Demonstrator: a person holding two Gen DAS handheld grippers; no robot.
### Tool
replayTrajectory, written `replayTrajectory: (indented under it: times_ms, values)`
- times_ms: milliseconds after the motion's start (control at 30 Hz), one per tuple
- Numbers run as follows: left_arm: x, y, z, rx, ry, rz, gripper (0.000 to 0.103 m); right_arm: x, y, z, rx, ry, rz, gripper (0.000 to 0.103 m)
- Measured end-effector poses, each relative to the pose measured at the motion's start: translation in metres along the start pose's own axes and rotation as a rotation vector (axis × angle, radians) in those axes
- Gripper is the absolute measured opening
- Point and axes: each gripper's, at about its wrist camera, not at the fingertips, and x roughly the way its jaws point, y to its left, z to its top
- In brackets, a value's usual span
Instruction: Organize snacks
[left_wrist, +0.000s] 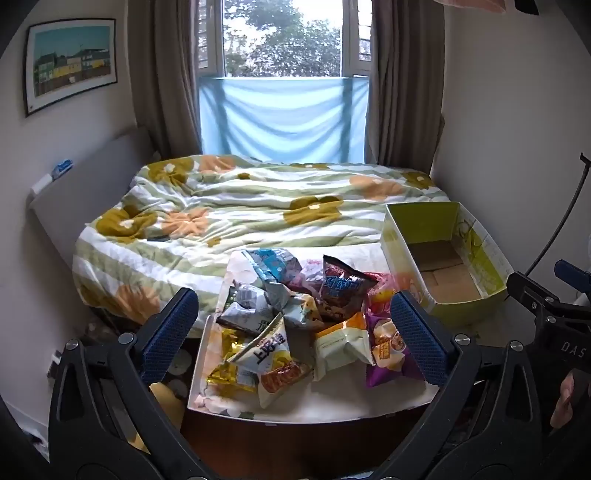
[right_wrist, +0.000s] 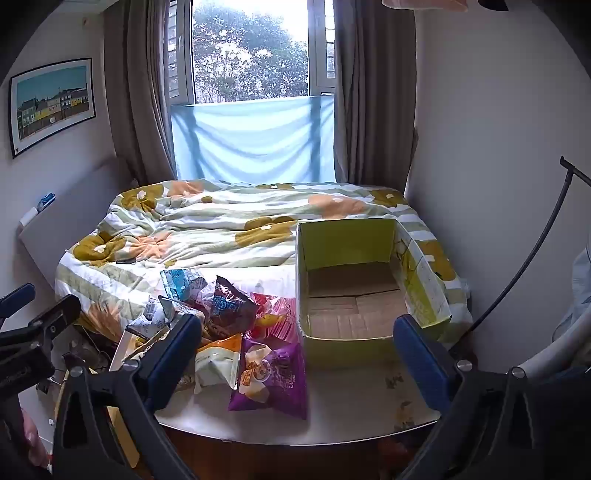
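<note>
A heap of several snack bags (left_wrist: 295, 314) lies on a white tabletop (left_wrist: 351, 402) at the foot of a bed. A purple bag (right_wrist: 271, 376) lies nearest the front, with a dark red bag (right_wrist: 227, 308) behind it. An empty yellow-green cardboard box (right_wrist: 354, 280) stands to the right of the heap, its top open. My left gripper (left_wrist: 295, 332) hovers wide open above the near side of the heap, touching nothing. My right gripper (right_wrist: 297, 354) is also wide open, hanging between the purple bag and the box front. In the left wrist view the box (left_wrist: 443, 258) shows at right.
A bed with a flowered quilt (left_wrist: 240, 206) fills the space behind the table. Curtains and a window stand at the back, a framed picture (left_wrist: 70, 62) hangs on the left wall. A black cable (right_wrist: 524, 258) runs down on the right. Clutter lies on the floor at left.
</note>
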Motion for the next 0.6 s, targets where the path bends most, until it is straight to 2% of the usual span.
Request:
replayTrajectory:
  times_ms: [33, 233, 500, 600]
  values:
    - [0.0, -0.002, 0.0, 0.014, -0.003, 0.018, 0.103, 0.0, 0.0, 0.0, 0.001, 0.0, 0.0, 0.103]
    - [-0.004, -0.007, -0.003, -0.001, -0.029, 0.008, 0.103, 0.0, -0.001, 0.0, 0.006, 0.014, 0.006, 0.103]
    - [0.006, -0.024, 0.004, 0.004, -0.021, 0.026, 0.103, -0.001, 0.001, 0.002, 0.008, 0.009, 0.008, 0.103]
    - [-0.007, -0.006, -0.003, -0.011, -0.036, 0.023, 0.103, -0.001, -0.001, 0.001, 0.01, 0.004, 0.007, 0.103]
